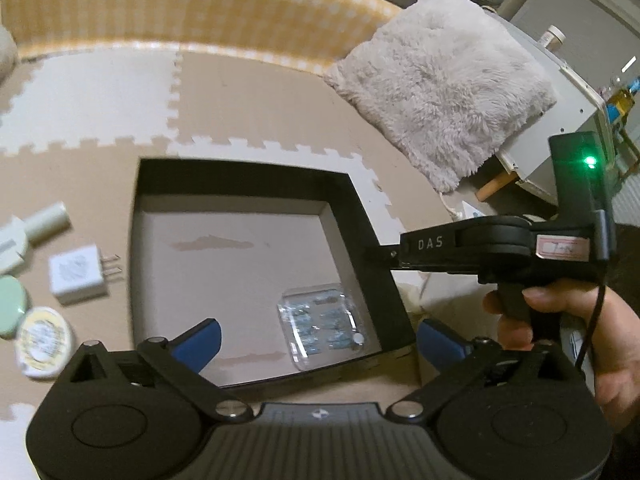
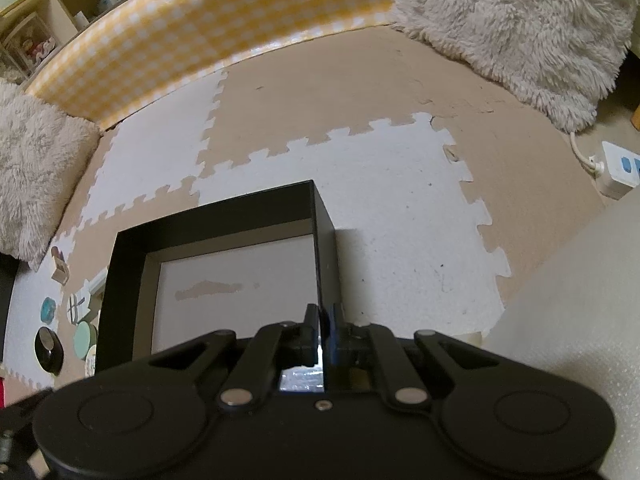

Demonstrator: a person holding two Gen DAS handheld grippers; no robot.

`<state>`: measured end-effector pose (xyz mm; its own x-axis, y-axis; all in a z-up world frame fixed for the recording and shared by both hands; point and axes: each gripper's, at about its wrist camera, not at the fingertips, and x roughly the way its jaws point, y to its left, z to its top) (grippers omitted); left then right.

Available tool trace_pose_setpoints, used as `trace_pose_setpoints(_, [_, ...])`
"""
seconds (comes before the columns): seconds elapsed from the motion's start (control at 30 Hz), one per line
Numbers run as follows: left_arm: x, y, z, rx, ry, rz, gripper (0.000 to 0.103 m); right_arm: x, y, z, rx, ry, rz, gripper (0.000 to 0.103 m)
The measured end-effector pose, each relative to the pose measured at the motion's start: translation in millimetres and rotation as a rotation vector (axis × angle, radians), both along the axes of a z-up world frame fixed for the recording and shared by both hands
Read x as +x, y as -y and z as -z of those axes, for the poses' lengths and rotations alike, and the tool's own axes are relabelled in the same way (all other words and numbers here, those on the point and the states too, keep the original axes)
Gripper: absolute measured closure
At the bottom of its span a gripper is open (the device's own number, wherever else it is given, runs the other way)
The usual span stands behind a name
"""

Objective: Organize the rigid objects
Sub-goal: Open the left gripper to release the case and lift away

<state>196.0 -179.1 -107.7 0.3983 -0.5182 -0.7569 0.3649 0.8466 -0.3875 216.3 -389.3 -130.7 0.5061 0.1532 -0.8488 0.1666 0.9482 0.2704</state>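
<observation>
Blister pack of clear, stiff plastic (image 1: 318,322) lies in the black square box (image 1: 360,204) — light, slippery, best edge-pinched; left claw (image 1: 320,340) is spread empty, right claw (image 2: 322,328) clamped on the box wall.

Light was dim and warm. Fisheye bending darkened every corner. The checked cloth (image 1: 192,4) at 12 o'clock was blurred.

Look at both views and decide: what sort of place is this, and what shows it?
Probably a home living room or playroom floor: interlocking foam mat tiles, fluffy cushions on them, a yellow checked pad along the edge, and a power strip.
</observation>
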Motion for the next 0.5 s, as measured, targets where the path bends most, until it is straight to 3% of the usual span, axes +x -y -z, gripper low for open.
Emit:
trace_pose_setpoints(0.27, [-11,-17,-23,0.099,0.123,0.034,0.000,-3,-5,-1,-0.024,-0.001,-0.008,0.098])
trace_pose_setpoints(0.5, [-13,-42,-36,0.135,0.188,0.007,0.000,-7,-10,-1,-0.065,-0.010,-0.022,0.098])
